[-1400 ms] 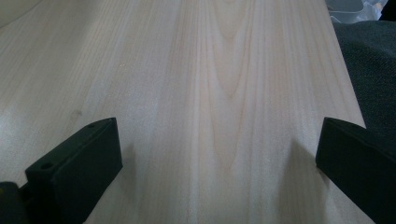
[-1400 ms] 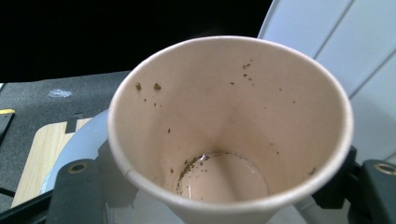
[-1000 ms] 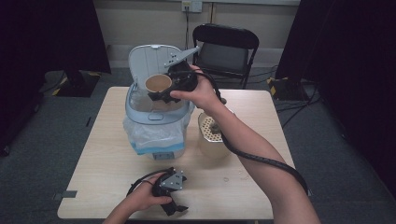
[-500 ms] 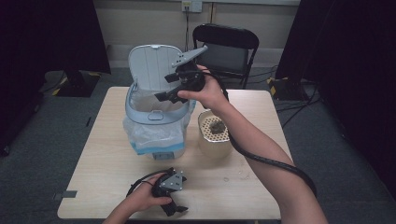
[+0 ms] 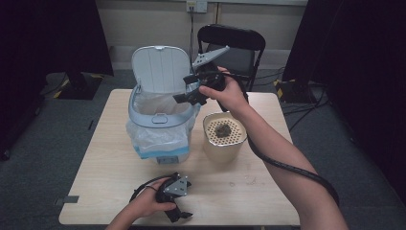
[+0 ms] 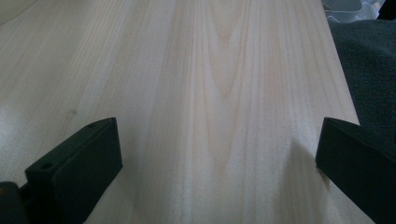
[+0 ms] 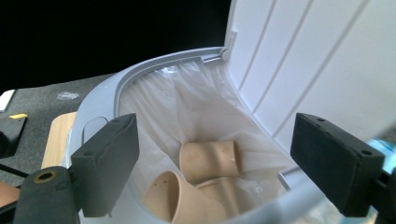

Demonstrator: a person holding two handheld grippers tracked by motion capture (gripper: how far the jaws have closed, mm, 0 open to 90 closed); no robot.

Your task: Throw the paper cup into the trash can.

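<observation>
Right tool (image 5: 184,97) held above the far right rim of the grey bin (image 5: 160,120), jaws apart and just opened a little further, nothing between them. Seen along those jaws: three tan cups (image 7: 210,161) lying tumbled in the clear liner (image 7: 159,107) at the bottom of the bin, lid (image 5: 160,67) standing upright at the far side. Just right of the bin on the desk (image 5: 268,182), a cream perforated holder (image 5: 224,136) with dark matter on top. Left tool (image 5: 178,214) resting at the near edge of the desk, jaws spread wide over bare wood, gripping nothing.
</observation>
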